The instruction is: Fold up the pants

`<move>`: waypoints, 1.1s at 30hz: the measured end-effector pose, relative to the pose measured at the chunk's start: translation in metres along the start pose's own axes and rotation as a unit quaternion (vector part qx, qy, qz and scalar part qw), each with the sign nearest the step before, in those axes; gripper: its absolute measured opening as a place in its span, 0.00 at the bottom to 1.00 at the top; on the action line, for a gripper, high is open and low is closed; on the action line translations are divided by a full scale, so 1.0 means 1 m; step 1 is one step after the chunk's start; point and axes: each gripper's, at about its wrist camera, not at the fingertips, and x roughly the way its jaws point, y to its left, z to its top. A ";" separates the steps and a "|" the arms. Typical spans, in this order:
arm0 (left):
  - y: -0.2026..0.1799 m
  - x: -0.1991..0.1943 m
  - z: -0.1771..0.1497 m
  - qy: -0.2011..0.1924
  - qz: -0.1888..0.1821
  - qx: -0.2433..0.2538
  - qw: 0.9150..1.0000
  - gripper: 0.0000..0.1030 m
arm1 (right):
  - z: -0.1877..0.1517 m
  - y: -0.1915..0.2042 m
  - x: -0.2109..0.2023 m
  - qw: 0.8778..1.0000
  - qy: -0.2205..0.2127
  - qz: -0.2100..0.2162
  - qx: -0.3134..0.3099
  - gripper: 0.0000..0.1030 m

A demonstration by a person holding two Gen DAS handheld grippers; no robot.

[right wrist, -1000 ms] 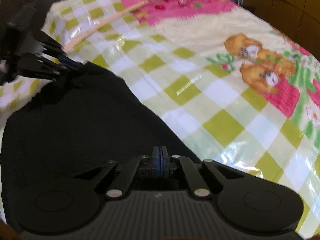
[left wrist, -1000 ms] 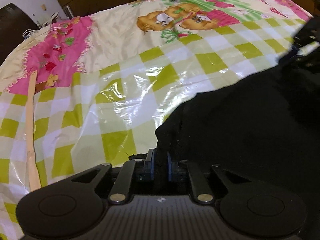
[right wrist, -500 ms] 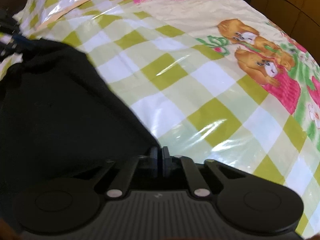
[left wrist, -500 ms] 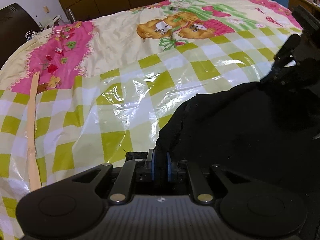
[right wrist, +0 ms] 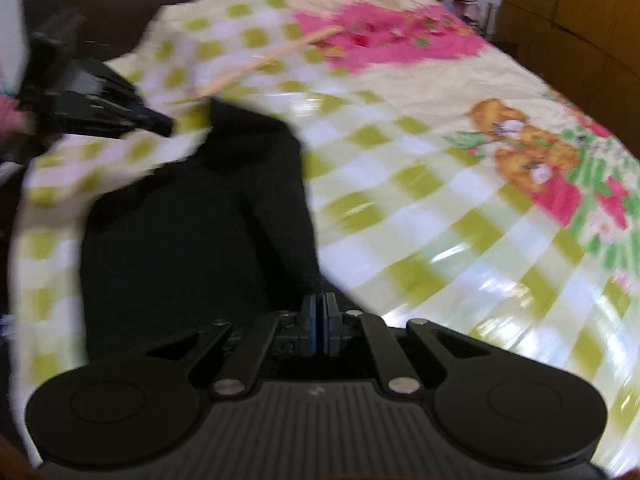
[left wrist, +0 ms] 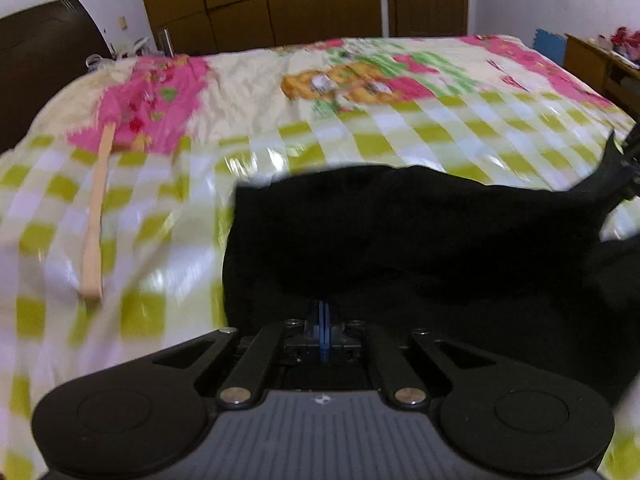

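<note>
The black pants (left wrist: 400, 232) lie on the bed, folded over into a dark heap; they also show in the right wrist view (right wrist: 192, 232). My left gripper (left wrist: 324, 320) has its jaws together just behind the near edge of the cloth. In the right wrist view the left gripper (right wrist: 160, 122) sits at the far left, clear of the pants. My right gripper (right wrist: 319, 316) is shut on the near edge of the pants. In the left wrist view the right gripper (left wrist: 618, 168) shows at the far right edge, with cloth rising to it.
The bed cover (left wrist: 400, 132) is glossy, with green checks, pink patches and bear prints. A long wooden stick (left wrist: 96, 216) lies on it at the left. A dark headboard (left wrist: 36, 64), brown wardrobes (left wrist: 280, 4) and a side table (left wrist: 600, 64) surround the bed.
Both grippers swung away fast and the views blur. My left gripper's pads went from gripping the pants corner to closed with no cloth between them. The pants now lie folded over.
</note>
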 end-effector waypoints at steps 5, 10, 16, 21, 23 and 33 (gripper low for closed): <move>-0.020 0.003 -0.039 0.025 -0.012 0.018 0.999 0.18 | -0.046 0.061 0.002 0.996 0.053 0.074 0.025 0.01; -0.022 0.015 -0.024 0.009 -0.032 0.027 0.999 0.23 | -0.057 0.094 0.027 0.993 0.080 0.089 0.012 0.03; 0.013 0.056 0.042 -0.018 -0.018 0.043 0.999 0.53 | -0.007 0.064 0.043 0.999 0.022 0.028 0.007 0.30; 0.038 0.109 0.084 0.012 -0.032 0.051 0.998 0.73 | 0.001 0.041 0.068 0.999 0.018 0.022 0.018 0.45; 0.041 0.129 0.092 0.028 -0.033 0.059 0.997 0.75 | -0.002 0.038 0.079 0.999 0.023 0.021 0.015 0.45; 0.026 0.167 0.078 0.066 -0.029 0.028 0.997 0.34 | -0.018 0.033 0.107 0.998 0.048 0.014 0.023 0.27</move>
